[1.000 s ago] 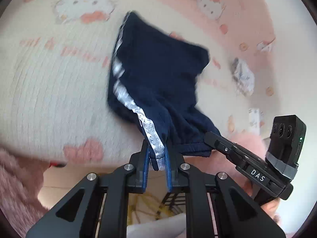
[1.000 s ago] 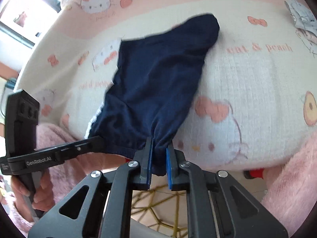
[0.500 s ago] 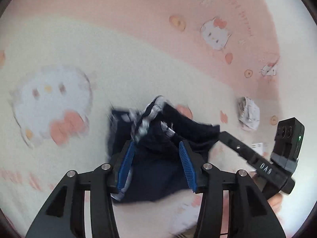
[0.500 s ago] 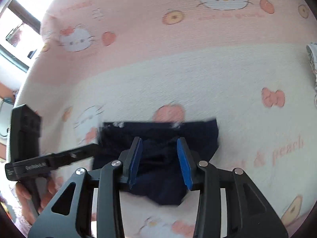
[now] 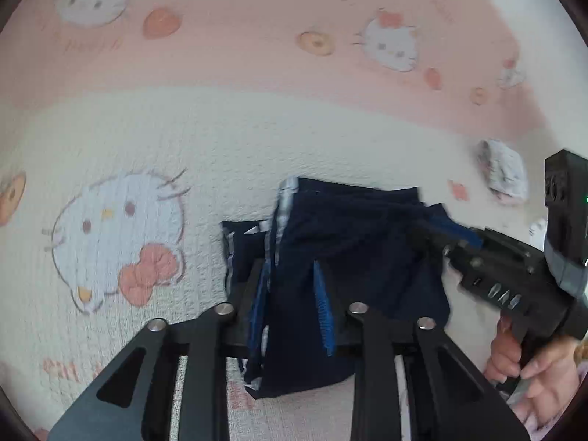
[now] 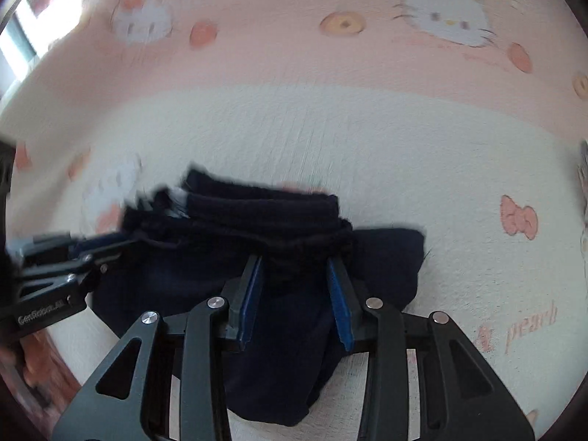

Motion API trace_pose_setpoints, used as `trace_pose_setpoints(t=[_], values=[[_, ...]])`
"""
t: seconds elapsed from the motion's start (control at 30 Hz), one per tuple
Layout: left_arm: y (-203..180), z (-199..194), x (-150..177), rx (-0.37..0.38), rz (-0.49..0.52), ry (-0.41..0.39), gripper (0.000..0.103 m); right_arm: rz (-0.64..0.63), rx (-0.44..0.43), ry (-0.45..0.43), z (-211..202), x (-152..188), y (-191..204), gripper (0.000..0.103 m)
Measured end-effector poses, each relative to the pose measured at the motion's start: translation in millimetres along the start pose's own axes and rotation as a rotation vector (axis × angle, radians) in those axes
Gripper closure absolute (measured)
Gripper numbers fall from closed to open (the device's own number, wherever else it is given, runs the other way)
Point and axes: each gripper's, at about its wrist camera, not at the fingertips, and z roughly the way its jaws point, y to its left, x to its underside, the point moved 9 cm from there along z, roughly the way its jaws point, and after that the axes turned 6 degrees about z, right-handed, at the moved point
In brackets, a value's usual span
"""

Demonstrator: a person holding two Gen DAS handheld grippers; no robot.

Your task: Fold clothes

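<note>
Change vs 1 s ago: navy blue fabric shorts w/ silver side stripe [image 5: 345, 250] were hanging pinched in both tools; now lie folded on pink-and-cream cartoon-cat bedsheet [image 5: 257, 132]
Left gripper [image 5: 290, 308]: jaws wide apart, holding nothing, blue pads either side of shorts' striped edge
Right gripper [image 6: 296, 301]: jaws spread, released, straddling the waistband
Far right: small crumpled white cloth [image 5: 501, 171], apart from shorts

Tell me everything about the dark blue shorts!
The dark blue shorts look like soft knit cloth with a silvery white stripe along one side. They lie doubled over in rumpled layers on the Hello Kitty blanket. Both tools, left and right, hang open over them.
</note>
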Motion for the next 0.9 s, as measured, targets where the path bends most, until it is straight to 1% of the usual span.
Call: trace_pose_setpoints(t=[0.07, 0.1, 0.13, 0.17, 0.23, 0.27, 0.33, 0.43, 0.5, 0.57, 0.6, 0.63, 0.67, 0.7, 0.73, 0.77, 0.8, 0.87, 0.9], values=[[0.6, 6.3, 8.6, -0.006, 0.018, 0.039, 0.071, 0.035, -0.014, -0.033, -16.8, -1.0, -2.9, 0.06], [1.8, 10.7, 14.2, -0.005, 0.021, 0.062, 0.071, 0.043, -0.009, -0.022, -20.0, 2.6, -5.2, 0.052], [2.6, 14.7, 19.7, -0.004, 0.023, 0.084, 0.071, 0.05, -0.002, -0.006, -22.3, 6.9, -7.5, 0.048], [1.2, 16.4, 23.8, 0.01, 0.017, 0.097, 0.072, 0.051, 0.006, 0.026, -19.8, 12.4, -9.2, 0.048], [-2.6, 15.1, 26.9, 0.007, 0.03, 0.099, 0.093, 0.05, 0.019, 0.096, -15.5, 27.4, -10.5, 0.048], [-4.6, 13.8, 27.7, 0.008, 0.037, 0.101, 0.095, 0.043, 0.01, 0.119, -16.3, 33.7, -10.6, 0.048], [-5.7, 7.2, 27.0, 0.013, 0.031, 0.085, 0.097, 0.026, 0.009, 0.142, -14.7, 41.2, -6.7, 0.048], [-7.8, -13.6, 26.1, 0.042, 0.008, 0.06, 0.097, 0.011, 0.02, 0.143, -16.3, 46.0, -0.7, 0.048], [-9.8, -29.2, 28.2, 0.046, 0.014, 0.04, 0.097, -0.001, 0.01, 0.118, -22.0, 45.8, 5.1, 0.048], [-7.8, -34.8, 30.6, 0.044, 0.021, 0.037, 0.097, -0.024, 0.011, 0.094, -24.8, 45.9, 9.8, 0.048], [-6.4, -30.8, 31.3, 0.034, 0.02, 0.05, 0.097, -0.035, 0.022, 0.096, -22.1, 46.7, 10.9, 0.048], [-4.6, -26.0, 32.2, 0.024, 0.019, 0.067, 0.096, -0.045, 0.037, 0.102, -17.1, 47.9, 11.3, 0.048], [1.0, -16.8, 34.9, 0.005, 0.011, 0.103, 0.094, -0.06, 0.057, 0.114, -9.4, 50.3, 11.1, 0.048], [8.7, -11.6, 37.7, -0.028, -0.001, 0.128, 0.088, -0.086, 0.094, 0.151, 0.6, 56.0, 9.0, 0.048], [16.5, -6.5, 40.5, -0.061, -0.014, 0.154, 0.072, -0.124, 0.127, 0.19, 8.4, 62.7, 6.9, 0.047], [23.7, -3.3, 42.5, -0.092, -0.025, 0.172, 0.063, -0.124, 0.141, 0.193, 6.8, 63.0, 5.9, 0.045], [27.2, -13.1, 37.8, -0.115, -0.028, 0.142, 0.058, -0.117, 0.152, 0.189, 3.6, 62.1, 5.1, 0.041], [33.8, -33.2, 28.1, -0.157, -0.033, 0.081, 0.058, -0.09, 0.11, 0.165, -4.7, 58.4, 6.3, 0.042], [31.5, -42.5, 20.6, -0.16, -0.015, 0.039, 0.058, -0.09, 0.11, 0.126, -10.4, 51.7, 7.9, 0.042]])
